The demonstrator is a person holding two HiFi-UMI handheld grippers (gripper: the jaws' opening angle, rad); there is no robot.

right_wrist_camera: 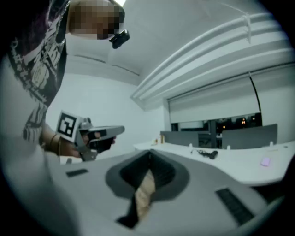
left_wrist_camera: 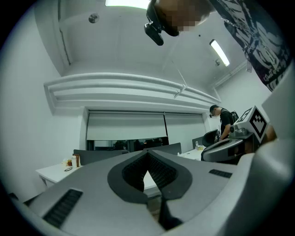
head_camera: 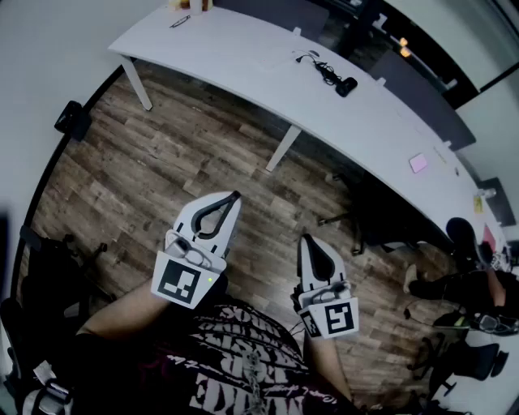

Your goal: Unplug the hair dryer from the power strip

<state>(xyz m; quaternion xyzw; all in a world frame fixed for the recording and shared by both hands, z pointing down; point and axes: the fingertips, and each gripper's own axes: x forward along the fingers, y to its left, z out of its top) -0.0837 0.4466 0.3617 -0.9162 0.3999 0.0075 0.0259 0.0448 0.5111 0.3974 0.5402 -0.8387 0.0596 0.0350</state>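
Observation:
The black hair dryer (head_camera: 339, 81) lies with its coiled cord on the long white table (head_camera: 243, 61), far ahead of both grippers; the right gripper view shows the hair dryer (right_wrist_camera: 209, 154) small on the tabletop. I cannot make out the power strip clearly. My left gripper (head_camera: 235, 196) hangs over the wooden floor, jaws shut and empty, tips touching (left_wrist_camera: 147, 152). My right gripper (head_camera: 306, 238) is beside it, also shut with nothing held (right_wrist_camera: 149, 153). Both point about level toward the table.
Bottles (head_camera: 190, 5) stand at the table's far left end and a pink note (head_camera: 418, 163) lies toward its right. Dark office chairs (head_camera: 381, 219) sit under the table's right part. Another person (head_camera: 470, 284) is at the right. A black object (head_camera: 73, 120) rests by the left wall.

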